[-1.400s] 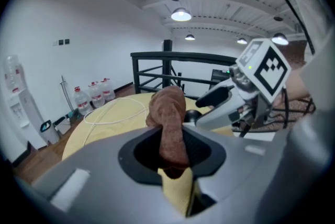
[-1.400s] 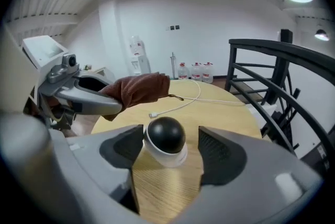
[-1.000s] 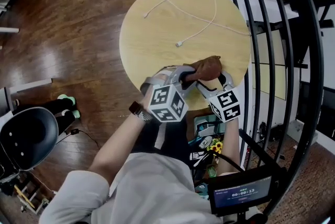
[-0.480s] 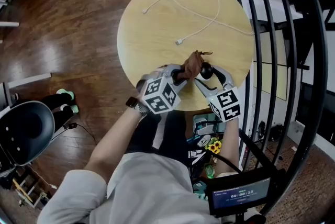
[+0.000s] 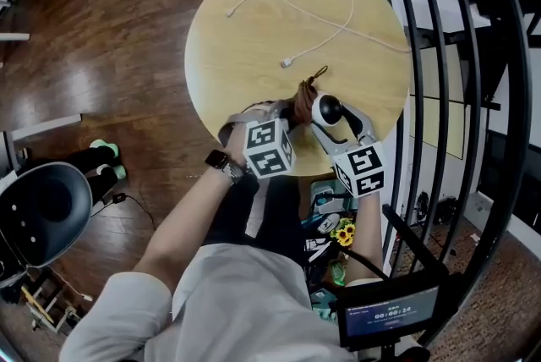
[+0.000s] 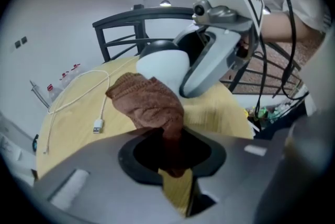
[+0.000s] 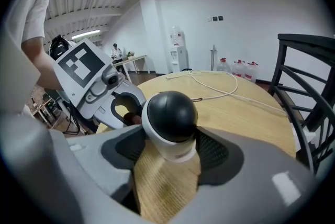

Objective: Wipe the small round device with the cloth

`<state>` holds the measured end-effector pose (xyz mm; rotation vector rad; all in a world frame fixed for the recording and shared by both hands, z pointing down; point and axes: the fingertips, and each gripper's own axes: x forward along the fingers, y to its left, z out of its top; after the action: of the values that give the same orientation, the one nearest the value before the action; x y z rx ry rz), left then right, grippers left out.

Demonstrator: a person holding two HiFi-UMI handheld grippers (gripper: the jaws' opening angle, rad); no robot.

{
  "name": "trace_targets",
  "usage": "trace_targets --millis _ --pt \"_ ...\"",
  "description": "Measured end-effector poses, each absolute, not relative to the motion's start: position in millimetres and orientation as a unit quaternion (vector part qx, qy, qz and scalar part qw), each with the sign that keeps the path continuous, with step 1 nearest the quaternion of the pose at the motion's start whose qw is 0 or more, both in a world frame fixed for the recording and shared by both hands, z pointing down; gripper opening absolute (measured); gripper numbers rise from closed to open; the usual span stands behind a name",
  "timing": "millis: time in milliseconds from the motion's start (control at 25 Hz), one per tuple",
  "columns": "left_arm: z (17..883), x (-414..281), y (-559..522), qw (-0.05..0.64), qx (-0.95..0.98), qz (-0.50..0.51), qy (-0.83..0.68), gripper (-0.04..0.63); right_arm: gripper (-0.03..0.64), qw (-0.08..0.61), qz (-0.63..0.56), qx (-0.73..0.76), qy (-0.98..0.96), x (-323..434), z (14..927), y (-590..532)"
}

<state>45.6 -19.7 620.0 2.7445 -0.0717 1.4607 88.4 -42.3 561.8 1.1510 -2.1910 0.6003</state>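
Two clamps: your left hand-held gripper (image 6: 170,157) on the cloth (image 6: 149,100), your right hand-held gripper (image 7: 170,155) on the small round device (image 7: 170,115); rub its dome.

Your left tool (image 5: 287,117) and right tool (image 5: 331,117): pale grey moulded shells, with black pads (image 7: 214,152) lining the inner jaw faces. Each carries a white cube printed with black square markers: left cube (image 5: 269,149), right cube (image 5: 362,170). A small round lens housing (image 6: 199,9) sits just under the right cube. Thin black cables (image 6: 261,74) trail behind the right tool. You wear a dark-banded watch (image 5: 218,159) on the left wrist and a light grey shirt (image 5: 237,301). Its sleeve (image 5: 114,314) is short, with the arm bare below it.
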Motion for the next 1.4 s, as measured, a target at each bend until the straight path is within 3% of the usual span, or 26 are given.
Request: trace_targets --millis 320,640,1040,1400 --pt "545.1 26.2 -73.7 0.093 0.918 0.363 -0.132 0.092 0.295 0.257 0.233 0.547 -0.762 88.5 564.2 -48.5" --pt "463.0 64.3 -75.6 -0.021 0.94 0.324 -0.107 0.092 0.295 0.241 0.277 0.63 -0.684 87.9 566.9 -51.5" --pt "503.0 79.7 -37.8 -0.117 0.9 0.418 -0.034 0.094 0.302 0.3 0.158 0.446 -0.828 80.8 568.3 -47.0" --pt "511.6 71.1 -26.8 -0.097 0.897 0.428 -0.055 0.094 0.319 0.275 0.137 0.353 -0.884 74.4 567.7 -48.6"
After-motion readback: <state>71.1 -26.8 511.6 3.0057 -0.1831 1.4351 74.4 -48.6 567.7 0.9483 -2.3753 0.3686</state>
